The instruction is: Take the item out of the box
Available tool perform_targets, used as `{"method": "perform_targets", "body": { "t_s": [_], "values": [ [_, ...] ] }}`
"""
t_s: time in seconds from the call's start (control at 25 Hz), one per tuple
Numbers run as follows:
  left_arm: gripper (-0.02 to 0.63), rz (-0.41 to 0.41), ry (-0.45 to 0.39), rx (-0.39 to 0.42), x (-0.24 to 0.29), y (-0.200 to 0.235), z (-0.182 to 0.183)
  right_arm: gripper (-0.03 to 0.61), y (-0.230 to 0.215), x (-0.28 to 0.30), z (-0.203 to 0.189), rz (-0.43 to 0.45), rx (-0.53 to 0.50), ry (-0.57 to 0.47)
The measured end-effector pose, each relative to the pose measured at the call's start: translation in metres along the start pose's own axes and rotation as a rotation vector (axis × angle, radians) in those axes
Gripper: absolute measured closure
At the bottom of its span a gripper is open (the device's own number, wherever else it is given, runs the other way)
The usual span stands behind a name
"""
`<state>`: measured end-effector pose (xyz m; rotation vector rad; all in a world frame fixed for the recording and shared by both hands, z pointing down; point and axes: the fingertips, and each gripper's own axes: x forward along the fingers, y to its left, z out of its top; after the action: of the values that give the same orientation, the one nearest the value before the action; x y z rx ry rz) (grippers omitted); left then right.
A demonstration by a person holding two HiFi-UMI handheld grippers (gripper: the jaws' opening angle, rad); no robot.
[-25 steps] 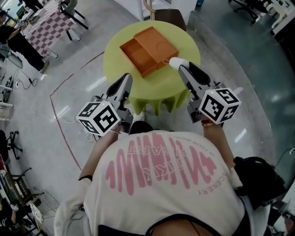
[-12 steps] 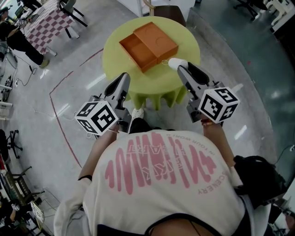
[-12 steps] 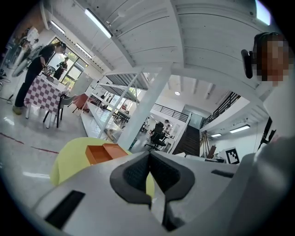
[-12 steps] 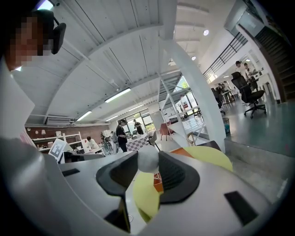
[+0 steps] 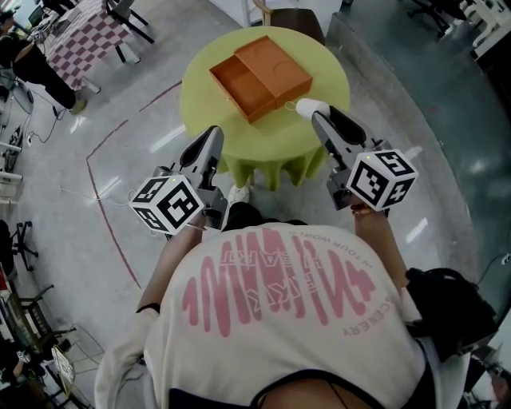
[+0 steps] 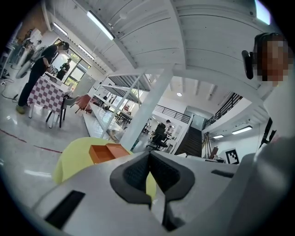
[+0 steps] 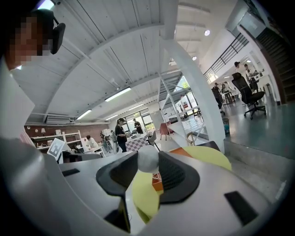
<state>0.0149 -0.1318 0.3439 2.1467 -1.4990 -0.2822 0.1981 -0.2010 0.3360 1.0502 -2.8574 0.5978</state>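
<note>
An open orange box [image 5: 259, 76], its two halves side by side, lies on a round yellow-green table [image 5: 206, 108]. My right gripper [image 5: 311, 113] hovers over the table's near right part, beside the box, shut on a small white ball [image 5: 305, 106]. In the right gripper view the ball [image 7: 148, 159] sits pinched between the dark pads [image 7: 177, 173]. My left gripper [image 5: 213, 133] is held off the table's near left edge, shut with nothing in it. The left gripper view shows its pads [image 6: 133, 173] meeting at the tip, with the box [image 6: 107, 152] beyond.
A brown chair [image 5: 293, 21] stands behind the table. A checkered table [image 5: 80, 40] with a person beside it is at the far left. Red tape lines [image 5: 104, 208] mark the grey floor. A black bag [image 5: 447, 311] lies on the floor at the right.
Almost nothing differs: the right gripper keeps its hold on the white ball beside the box, and the view has shifted only slightly.
</note>
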Motion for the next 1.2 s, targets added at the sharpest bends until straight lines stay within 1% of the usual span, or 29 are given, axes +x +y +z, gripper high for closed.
{"method": "perform_targets", "body": {
  "t_s": [0.2, 0.56, 0.76, 1.2],
  "values": [
    [0.606, 0.001, 0.012, -0.012, 0.001, 0.002, 0.0, 0.439, 0.0, 0.0, 0.001, -0.01, 0.007, 0.007],
    [0.606, 0.014, 0.025, -0.017, -0.002, 0.005, -0.009, 0.439, -0.002, 0.0, -0.014, -0.01, 0.007, 0.031],
    [0.606, 0.016, 0.019, -0.018, -0.004, 0.005, -0.011, 0.439, -0.002, 0.001, -0.019, -0.003, -0.002, 0.039],
    [0.606, 0.022, 0.015, -0.011, -0.011, 0.005, -0.006, 0.439, -0.003, -0.002, -0.021, -0.018, -0.011, 0.045]
  ]
}}
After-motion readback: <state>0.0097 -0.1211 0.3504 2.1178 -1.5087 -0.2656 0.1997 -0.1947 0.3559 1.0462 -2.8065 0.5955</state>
